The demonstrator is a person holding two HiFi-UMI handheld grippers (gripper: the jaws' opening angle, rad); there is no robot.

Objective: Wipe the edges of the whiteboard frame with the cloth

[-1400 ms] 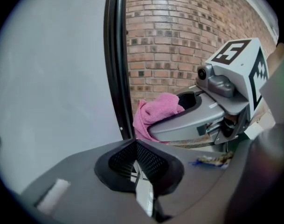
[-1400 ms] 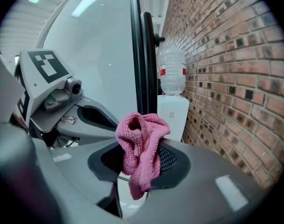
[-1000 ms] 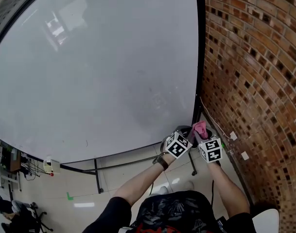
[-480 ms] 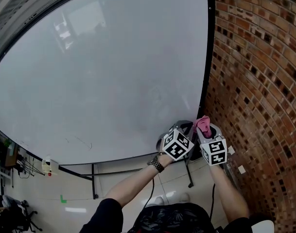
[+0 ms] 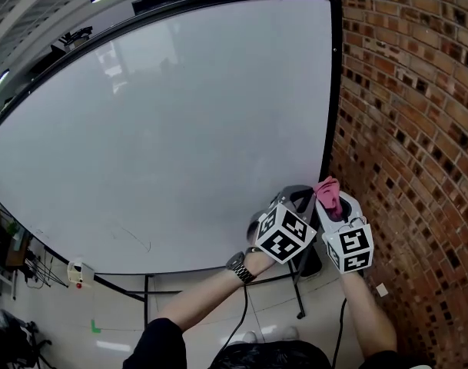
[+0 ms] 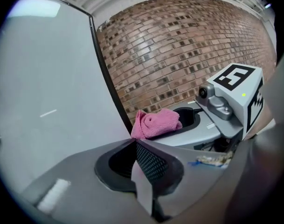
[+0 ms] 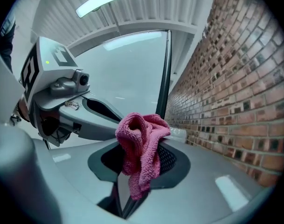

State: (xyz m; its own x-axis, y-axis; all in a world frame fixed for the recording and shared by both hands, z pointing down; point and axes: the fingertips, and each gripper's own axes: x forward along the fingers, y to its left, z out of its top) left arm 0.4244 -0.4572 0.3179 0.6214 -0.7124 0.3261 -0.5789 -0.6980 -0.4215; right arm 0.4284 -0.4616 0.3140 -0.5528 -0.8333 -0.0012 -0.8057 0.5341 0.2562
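Observation:
A large whiteboard [image 5: 164,129] with a black frame [image 5: 335,91] stands against a brick wall. My right gripper [image 5: 331,198] is shut on a pink cloth [image 5: 326,187], bunched at its tips and held beside the frame's right edge near the lower corner. In the right gripper view the pink cloth [image 7: 142,148] hangs out of the jaws, with the black frame [image 7: 164,78] running upward just behind it. My left gripper [image 5: 291,202] sits close on the left, shut with nothing in it. From the left gripper view, the cloth [image 6: 155,123] rests next to the frame [image 6: 109,78].
The brick wall [image 5: 410,129] rises right beside the frame's right edge. The board's stand legs [image 5: 147,302] reach the tiled floor below. A desk with cables [image 5: 3,252] shows at the far left.
Both grippers have risen along the right edge of the frame with the cloth still held. The head view has tilted up, so the board's top edge now shows.

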